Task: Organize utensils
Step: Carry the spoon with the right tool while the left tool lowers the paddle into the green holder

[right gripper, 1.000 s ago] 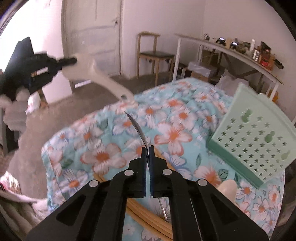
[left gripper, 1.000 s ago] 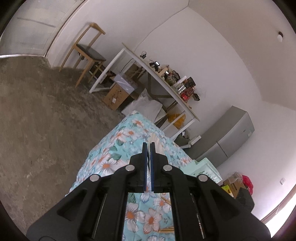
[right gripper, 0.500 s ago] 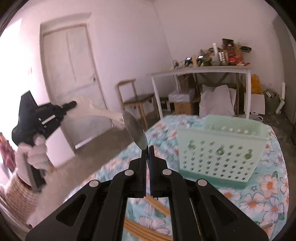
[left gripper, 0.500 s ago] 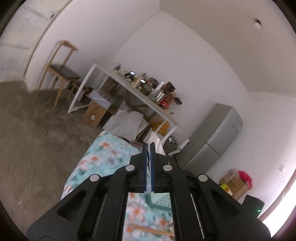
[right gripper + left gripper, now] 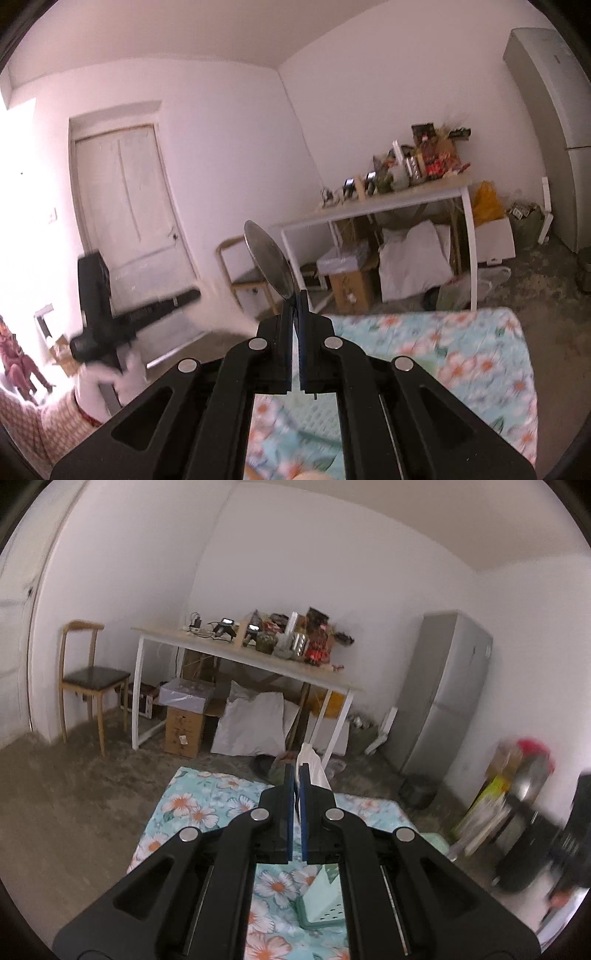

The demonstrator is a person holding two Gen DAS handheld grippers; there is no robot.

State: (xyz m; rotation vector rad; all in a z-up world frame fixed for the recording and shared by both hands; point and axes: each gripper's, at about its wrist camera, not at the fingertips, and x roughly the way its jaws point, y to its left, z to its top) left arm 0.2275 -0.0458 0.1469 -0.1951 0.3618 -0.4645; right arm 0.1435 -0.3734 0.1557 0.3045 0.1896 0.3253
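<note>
Left tool (image 5: 294, 775) first: we have its jaws pinched nearly together on a white utensil (image 5: 310, 762), whose pale end pokes out past the blue pads (image 5: 289, 805) and leans a little to the right. What kind of utensil it is we cannot tell from here. Below it lies the floral cloth (image 5: 199, 808) in turquoise with orange-centred flowers, and at the bottom edge a corner of the mint-green perforated basket (image 5: 327, 904) peeks out between the tool's arms.

Over to our right tool (image 5: 295, 306): clamped tight on a metal spoon (image 5: 269, 264), gripped at the neck, bowl up and tilted to the left, shiny against the white wall. Under this tool we see the same floral cloth (image 5: 461, 362), blurred. At the left of this view the other tool (image 5: 147, 314) shows as a dark streak, held in a white-gloved hand (image 5: 110, 376) with a patterned sleeve (image 5: 40, 432) behind it.

Beyond both tools stand a white-legged desk (image 5: 325, 679) piled with clutter, a wooden chair (image 5: 92, 675), a cardboard box (image 5: 184, 729) under the desk, a grey fridge (image 5: 439, 698) and a white door (image 5: 125, 206).
</note>
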